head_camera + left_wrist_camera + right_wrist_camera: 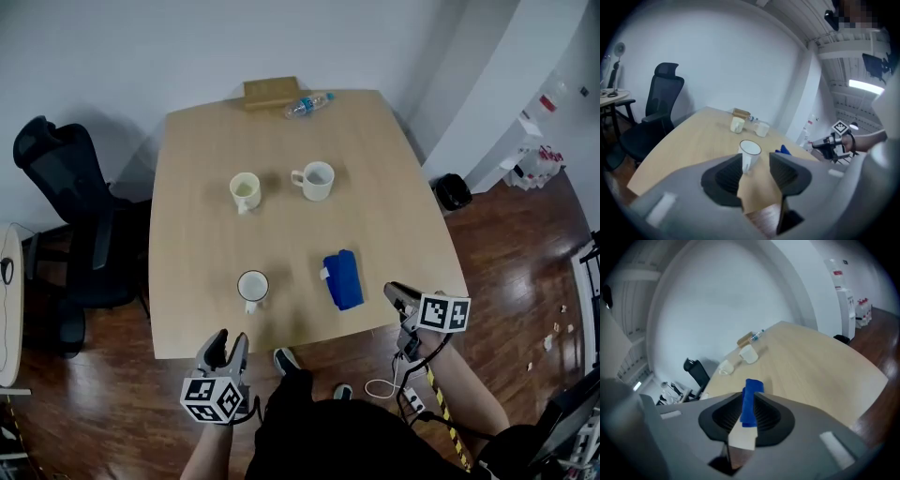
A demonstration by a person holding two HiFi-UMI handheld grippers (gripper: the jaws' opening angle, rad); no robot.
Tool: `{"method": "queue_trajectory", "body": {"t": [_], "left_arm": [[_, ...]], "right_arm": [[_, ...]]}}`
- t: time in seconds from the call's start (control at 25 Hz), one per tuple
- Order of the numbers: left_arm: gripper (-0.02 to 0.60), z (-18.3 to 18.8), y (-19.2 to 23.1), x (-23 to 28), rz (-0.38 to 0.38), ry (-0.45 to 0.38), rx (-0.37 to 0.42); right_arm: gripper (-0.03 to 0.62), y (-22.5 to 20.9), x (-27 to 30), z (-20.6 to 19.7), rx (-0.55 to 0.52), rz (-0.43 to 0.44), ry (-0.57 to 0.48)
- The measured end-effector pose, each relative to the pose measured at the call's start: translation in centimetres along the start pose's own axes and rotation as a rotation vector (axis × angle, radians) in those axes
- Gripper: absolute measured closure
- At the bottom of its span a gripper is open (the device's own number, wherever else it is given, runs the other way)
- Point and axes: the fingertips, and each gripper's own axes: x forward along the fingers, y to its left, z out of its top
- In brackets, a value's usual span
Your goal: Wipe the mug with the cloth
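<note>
The mug (pixel 252 285) stands upright near the counter's (pixel 187 187) near edge. It is probably ceramic: rigid, smooth, breakable. Grip it by the wall or handle. The folded cloth (pixel 343 279), nearer the right edge, looks soft and light; pinch a fold. The left tongs (pixel 229 345) are released and the right tongs (pixel 394 290) narrowly parted. Both are empty. Any soiling on the mug cannot be made out.

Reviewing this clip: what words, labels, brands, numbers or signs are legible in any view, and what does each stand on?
No text is legible in any view.
Clear plastic water bottle: blue label, too small to read.
White cabinet by the wall: red sign, blurred.
Left gripper and right gripper: black-and-white square markers, patterns only, no letters.
</note>
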Motion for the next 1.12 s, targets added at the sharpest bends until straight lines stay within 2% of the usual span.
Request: {"method": "queue_trajectory", "body": {"t": [0.04,0.12,0.2,0.32,0.4,0.56,0.68,0.8,0.96,1.04,1.12], "left_arm": [[0.4,0.2,-1.4,-0.8,0.001,-0.021,0.003],[0.402,0.0,-4.7,-2.4,-0.006,-0.053,0.007],[0.402,-0.7,-8.3,-4.0,-0.018,-0.072,0.003],[0.402,-2.1,-13.5,-6.8,-0.025,-0.064,0.002],[0.403,-3.6,-15.5,-8.1,-0.035,-0.054,0.011],[0.403,-5.3,-17.4,-10.2,-0.042,-0.044,0.04],[0.403,-5.0,-18.2,-11.0,-0.049,-0.048,0.053],[0.403,-4.7,-19.5,-11.6,-0.094,-0.048,0.062],[0.403,-4.4,-20.1,-12.9,-0.146,-0.037,0.122],[0.403,-4.9,-19.4,-13.4,-0.141,-0.033,0.15],[0.403,-5.4,-18.4,-13.9,-0.128,-0.018,0.144]], "right_arm": [[0.528,0.6,-1.8,-0.2,0.03,0.045,-0.041],[0.533,1.4,-5.3,-1.3,0.08,0.115,-0.105],[0.533,2.0,-8.5,-2.7,0.08,0.163,-0.137],[0.533,2.0,-12.3,-5.9,0.023,0.173,-0.148],[0.534,1.8,-14.1,-7.6,-0.034,0.164,-0.148],[0.536,3.2,-16.8,-9.6,-0.106,0.178,-0.164],[0.537,5.1,-18.3,-9.1,-0.204,0.161,-0.224],[0.539,6.7,-19.3,-8.5,-0.288,0.122,-0.288],[0.548,8.8,-18.7,-8.8,-0.342,0.093,-0.317],[0.548,9.8,-17.9,-9.2,-0.354,0.098,-0.306],[0.548,10.7,-17.4,-9.7,-0.361,0.105,-0.298]]}}
